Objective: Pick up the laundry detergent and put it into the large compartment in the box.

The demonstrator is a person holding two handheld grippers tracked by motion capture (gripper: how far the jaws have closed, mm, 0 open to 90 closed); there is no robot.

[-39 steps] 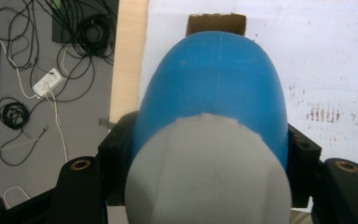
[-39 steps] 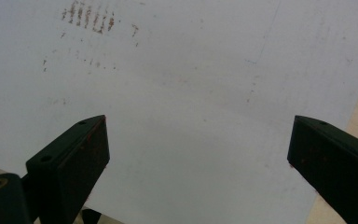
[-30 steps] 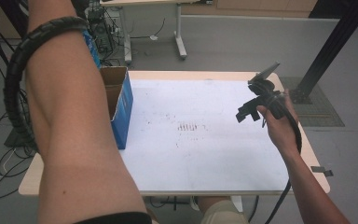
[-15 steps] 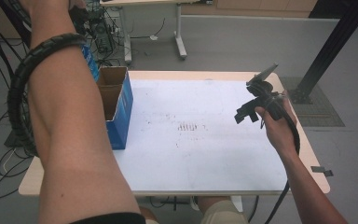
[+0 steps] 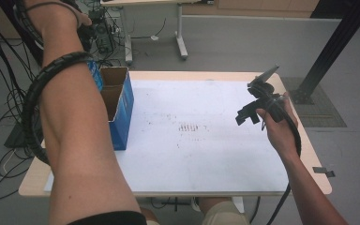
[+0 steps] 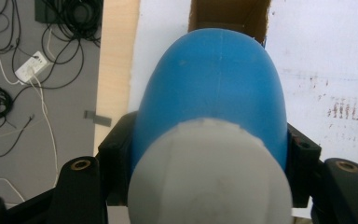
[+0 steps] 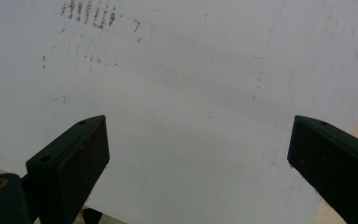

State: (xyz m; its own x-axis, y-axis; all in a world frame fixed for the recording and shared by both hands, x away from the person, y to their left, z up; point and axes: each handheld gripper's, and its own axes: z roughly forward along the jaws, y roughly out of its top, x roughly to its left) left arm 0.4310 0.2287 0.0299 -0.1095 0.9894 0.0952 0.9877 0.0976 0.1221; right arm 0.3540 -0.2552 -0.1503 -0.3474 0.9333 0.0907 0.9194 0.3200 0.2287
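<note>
— Jaws first: what are we seeing on the left gripper (image 6: 205, 177)?

— We are seeing its jaws clamping a blue bottle (image 6: 209, 88) with a pale grey cap (image 6: 209, 177), one black jaw pressing each side. It is hanging above the open cardboard box (image 6: 228, 16), which is standing at the table's left edge.

— And from the high view?

— We are watching the left arm (image 5: 75, 140) reaching up and away over that box (image 5: 117, 105), whose outer wall is blue, with a black cable coiling round the forearm. The left hand (image 5: 58, 18) is sitting near the top left corner of the view.

— What about the right gripper (image 5: 251, 112)?

— We are finding its jaws standing wide apart with nothing between them. The right hand (image 5: 276, 126) is holding it above the table's (image 5: 304, 140) right edge, over the white sheet (image 5: 201, 154).

— Anything else on the sheet?

— We are noticing faint brownish marks (image 5: 190, 126) near its middle.
</note>
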